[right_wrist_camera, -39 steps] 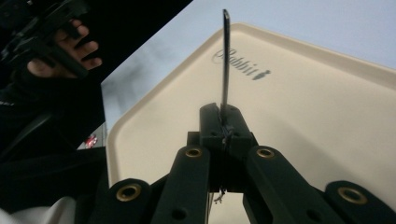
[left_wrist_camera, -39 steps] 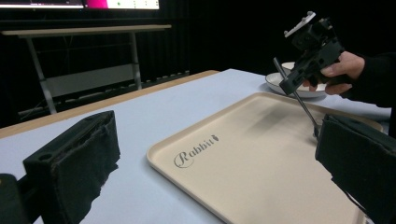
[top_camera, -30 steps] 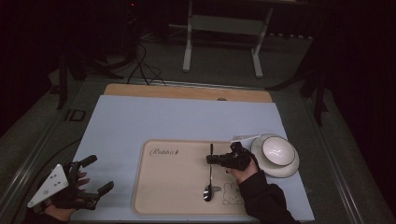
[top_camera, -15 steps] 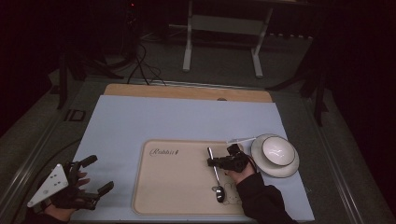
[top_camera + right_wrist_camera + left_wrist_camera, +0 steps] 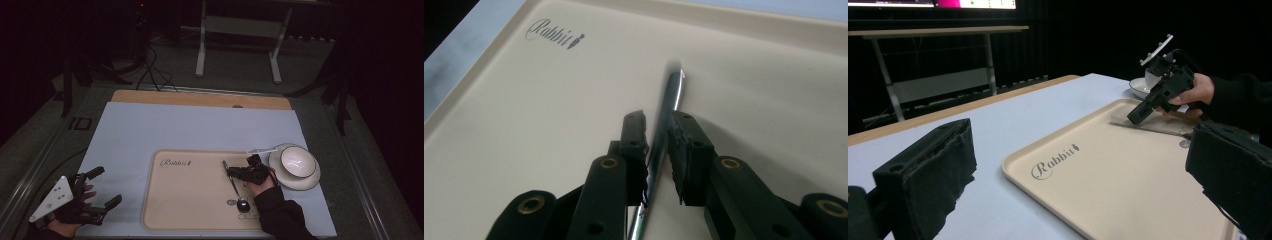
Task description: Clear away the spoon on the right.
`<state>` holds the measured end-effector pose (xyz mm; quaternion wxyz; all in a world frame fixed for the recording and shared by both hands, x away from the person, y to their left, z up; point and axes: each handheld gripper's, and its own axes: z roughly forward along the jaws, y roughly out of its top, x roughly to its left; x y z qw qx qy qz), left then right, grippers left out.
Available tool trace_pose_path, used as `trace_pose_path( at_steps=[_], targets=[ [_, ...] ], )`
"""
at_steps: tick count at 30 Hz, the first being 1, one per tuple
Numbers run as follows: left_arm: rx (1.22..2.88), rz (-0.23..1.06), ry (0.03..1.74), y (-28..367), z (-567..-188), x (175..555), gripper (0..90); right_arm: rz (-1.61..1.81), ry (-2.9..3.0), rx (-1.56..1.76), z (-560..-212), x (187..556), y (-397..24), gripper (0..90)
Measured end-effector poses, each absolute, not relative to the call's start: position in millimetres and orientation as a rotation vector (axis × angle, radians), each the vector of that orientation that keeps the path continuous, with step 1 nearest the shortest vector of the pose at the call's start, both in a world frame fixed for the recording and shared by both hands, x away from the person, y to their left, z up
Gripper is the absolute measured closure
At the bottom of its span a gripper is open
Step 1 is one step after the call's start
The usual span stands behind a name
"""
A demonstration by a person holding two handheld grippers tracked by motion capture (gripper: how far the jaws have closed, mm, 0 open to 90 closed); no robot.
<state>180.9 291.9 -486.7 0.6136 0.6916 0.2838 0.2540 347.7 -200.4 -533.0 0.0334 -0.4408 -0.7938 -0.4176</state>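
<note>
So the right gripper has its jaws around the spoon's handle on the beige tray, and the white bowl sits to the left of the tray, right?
Not quite: the white bowl sits to the right of the beige tray, as the high view shows. The right gripper does have its jaws around the spoon handle on the tray.

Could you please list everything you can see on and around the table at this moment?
tray: one, beige, with the word Rabbit printed on it, on the near middle of the mat.
spoon: one, silver, on the tray's right part, its handle between the right gripper's jaws.
bowl: one, white, on the plate.
plate: one, white, right of the tray.
mat: one, pale blue, covering most of the table.
table: one, wooden edge showing beyond the mat.
metal frame: one, white, on the floor behind the table.
left gripper: one, black, jaws wide apart, at the mat's near left corner.
right gripper: one, black, around the spoon handle.
</note>
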Motion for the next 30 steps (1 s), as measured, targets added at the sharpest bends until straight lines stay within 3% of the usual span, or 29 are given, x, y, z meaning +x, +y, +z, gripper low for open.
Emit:
trace_pose_path(
  at_steps=[15, 19, 21, 30],
  targets=[
    [1.594, 0.584, 0.651, 292, -487, 181, 0.0, -1.276, -2.470, -1.372, -527, 341, -205, 74.0],
    [1.595, 0.584, 0.650, 291, -487, 181, 0.0, -1.284, -2.493, -1.353, -521, 333, -208, 80.7],
    [1.595, 0.585, 0.651, 291, -486, 181, 0.0, -1.250, -2.523, -1.335, -517, 326, -210, 89.9],
    [1.598, 0.584, 0.645, 290, -486, 182, 0.0, -1.201, -2.502, -1.313, -512, 305, -226, 90.0]
  ],
)
